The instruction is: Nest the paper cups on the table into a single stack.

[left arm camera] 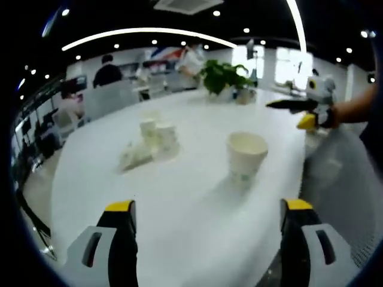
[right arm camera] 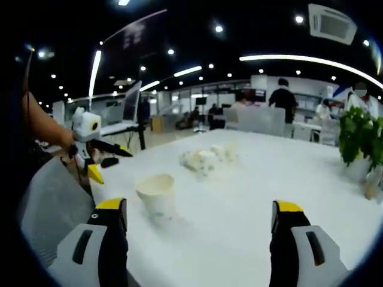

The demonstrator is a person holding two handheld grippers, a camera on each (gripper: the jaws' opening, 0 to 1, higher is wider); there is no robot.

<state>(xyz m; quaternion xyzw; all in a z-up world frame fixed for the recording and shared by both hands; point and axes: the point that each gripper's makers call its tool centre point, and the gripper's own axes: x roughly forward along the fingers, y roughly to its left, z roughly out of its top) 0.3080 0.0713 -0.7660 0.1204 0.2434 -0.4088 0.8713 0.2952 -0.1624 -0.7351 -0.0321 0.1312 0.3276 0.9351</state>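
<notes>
I see my left gripper (left arm camera: 207, 215) spread wide with nothing between its jaws, and my right gripper (right arm camera: 199, 215) equally wide and bare. A single upright paper cup (left arm camera: 246, 155) stands on the smooth white worktop (left arm camera: 179, 203). Farther off sits a blurry cluster of cups (left arm camera: 157, 136), one lying tipped.

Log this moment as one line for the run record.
left tool: open, empty | right tool: open, empty | lone cup: upright on table | cup cluster: farther back, unstacked | stage: no grasp yet
</notes>
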